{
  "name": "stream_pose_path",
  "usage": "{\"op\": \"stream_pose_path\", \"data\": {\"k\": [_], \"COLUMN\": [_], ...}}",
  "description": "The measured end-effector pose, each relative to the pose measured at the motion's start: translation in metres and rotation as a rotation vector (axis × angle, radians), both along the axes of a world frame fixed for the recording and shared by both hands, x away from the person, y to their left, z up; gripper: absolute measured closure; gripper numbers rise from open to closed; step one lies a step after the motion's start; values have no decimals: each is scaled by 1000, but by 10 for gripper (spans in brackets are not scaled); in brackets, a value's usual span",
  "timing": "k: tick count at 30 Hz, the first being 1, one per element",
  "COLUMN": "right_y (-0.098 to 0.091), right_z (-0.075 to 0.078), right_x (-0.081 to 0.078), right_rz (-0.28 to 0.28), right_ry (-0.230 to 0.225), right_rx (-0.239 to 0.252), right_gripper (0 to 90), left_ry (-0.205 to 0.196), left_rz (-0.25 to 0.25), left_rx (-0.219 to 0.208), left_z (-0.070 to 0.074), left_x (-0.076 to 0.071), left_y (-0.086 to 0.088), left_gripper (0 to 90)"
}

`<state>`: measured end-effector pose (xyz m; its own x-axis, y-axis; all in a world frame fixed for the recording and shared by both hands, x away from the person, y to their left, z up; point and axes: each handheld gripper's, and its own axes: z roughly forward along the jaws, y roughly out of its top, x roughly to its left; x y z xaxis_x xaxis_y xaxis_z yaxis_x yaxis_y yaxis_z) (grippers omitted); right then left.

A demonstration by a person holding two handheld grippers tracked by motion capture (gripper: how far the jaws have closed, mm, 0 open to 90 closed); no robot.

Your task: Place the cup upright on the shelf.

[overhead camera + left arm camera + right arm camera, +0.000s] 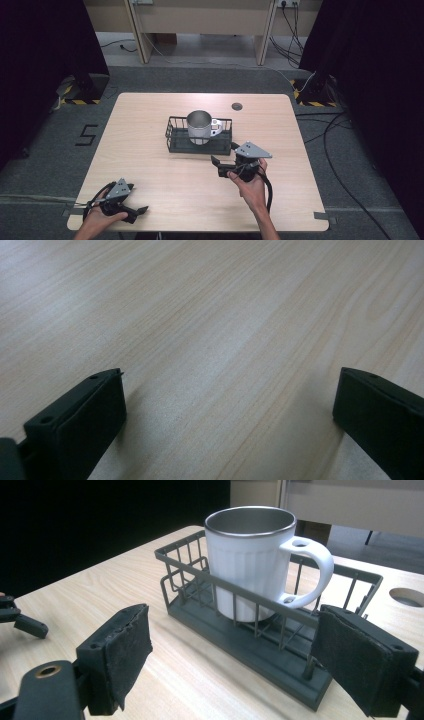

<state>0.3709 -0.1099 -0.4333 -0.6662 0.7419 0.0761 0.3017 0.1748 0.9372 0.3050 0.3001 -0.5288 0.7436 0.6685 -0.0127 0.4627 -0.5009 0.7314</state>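
A white mug [200, 127] with a steel rim stands upright in a dark wire rack [175, 142] at the table's middle. In the right gripper view the mug [250, 565] has its handle turned to the right, inside the rack [260, 650]. My right gripper [218, 166] hovers just in front of the rack's right end, its jaws pointing left. Its padded jaws [232, 612] stand open with nothing between them. My left gripper [137, 214] rests near the table's front left corner. It is open [231, 375] over bare wood.
The wooden table [150, 165] has a round cable hole [237, 106] behind the rack, also seen in the right gripper view as the hole [407, 596]. Black curtains flank both sides. Cables [340, 150] lie on the floor at the right.
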Motion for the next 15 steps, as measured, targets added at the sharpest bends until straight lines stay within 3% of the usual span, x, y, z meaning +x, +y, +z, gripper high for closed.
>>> {"op": "stream_pose_path", "data": {"k": [15], "right_y": [-21], "right_z": [-22], "right_x": [-18], "right_rz": [-17], "right_ry": [28], "right_rx": [-13], "right_gripper": [156], "left_ry": [0], "left_rz": [0], "left_rx": [0], "left_z": [0], "left_x": [0], "left_y": [0], "left_gripper": [0]}}
